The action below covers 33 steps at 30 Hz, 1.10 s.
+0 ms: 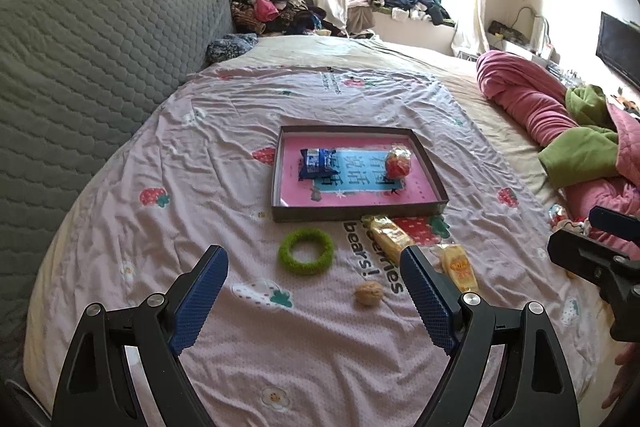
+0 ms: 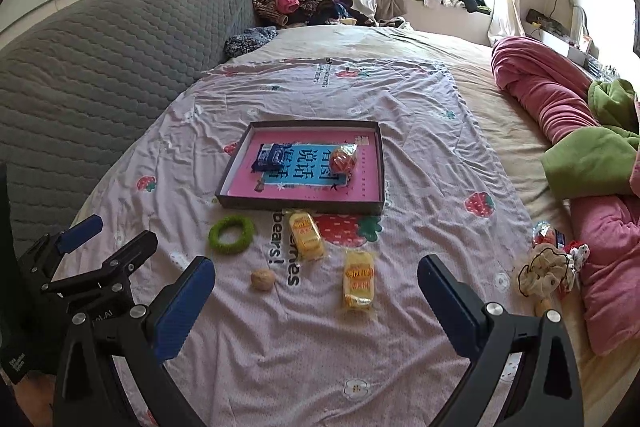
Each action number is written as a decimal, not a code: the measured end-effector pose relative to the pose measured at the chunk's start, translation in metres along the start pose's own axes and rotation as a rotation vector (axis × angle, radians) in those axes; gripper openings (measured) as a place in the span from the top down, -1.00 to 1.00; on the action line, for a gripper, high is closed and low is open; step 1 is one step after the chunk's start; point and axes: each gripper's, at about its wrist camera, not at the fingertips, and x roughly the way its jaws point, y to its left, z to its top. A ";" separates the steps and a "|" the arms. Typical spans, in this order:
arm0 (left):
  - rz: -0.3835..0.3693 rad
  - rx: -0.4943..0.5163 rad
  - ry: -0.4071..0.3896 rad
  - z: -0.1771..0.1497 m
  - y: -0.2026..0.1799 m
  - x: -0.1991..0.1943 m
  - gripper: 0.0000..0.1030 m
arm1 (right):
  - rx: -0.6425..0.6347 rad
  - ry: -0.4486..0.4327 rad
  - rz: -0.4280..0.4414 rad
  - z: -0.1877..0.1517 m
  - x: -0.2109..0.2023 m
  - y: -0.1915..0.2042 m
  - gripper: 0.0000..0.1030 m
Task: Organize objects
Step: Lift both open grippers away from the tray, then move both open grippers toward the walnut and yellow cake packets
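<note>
A: Yellow plastic-wrapped snack cakes, two of them: the nearer one [image 2: 358,279] lies on the pink strawberry-print bedsheet [image 2: 420,155], its long axis running away from the camera; the farther one [image 2: 307,235] lies just before the tray, tilted slightly left.

B: Fingers?

A: Left gripper [image 1: 314,293] and right gripper [image 2: 316,301] both spread wide, empty.

B: Beyond?

A: Brown walnut [image 1: 368,293], fuzzy green ring [image 1: 306,251], then the shallow dark cardboard tray [image 1: 356,213] holding a blue snack packet [image 1: 319,163] and a red-orange wrapped ball [image 1: 398,162]. Only the right view shows a beige scrunchie [image 2: 546,273].
</note>
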 end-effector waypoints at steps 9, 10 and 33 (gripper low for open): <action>-0.005 0.019 0.006 -0.020 0.001 0.010 -0.72 | -0.013 0.012 -0.015 -0.026 0.005 -0.002 -0.99; -0.002 0.024 0.003 -0.021 0.000 0.011 -0.72 | -0.011 0.020 -0.018 -0.029 0.008 -0.003 -0.99; -0.022 0.057 0.096 -0.062 -0.017 0.084 -0.72 | -0.003 0.122 -0.086 -0.068 0.081 -0.033 -0.99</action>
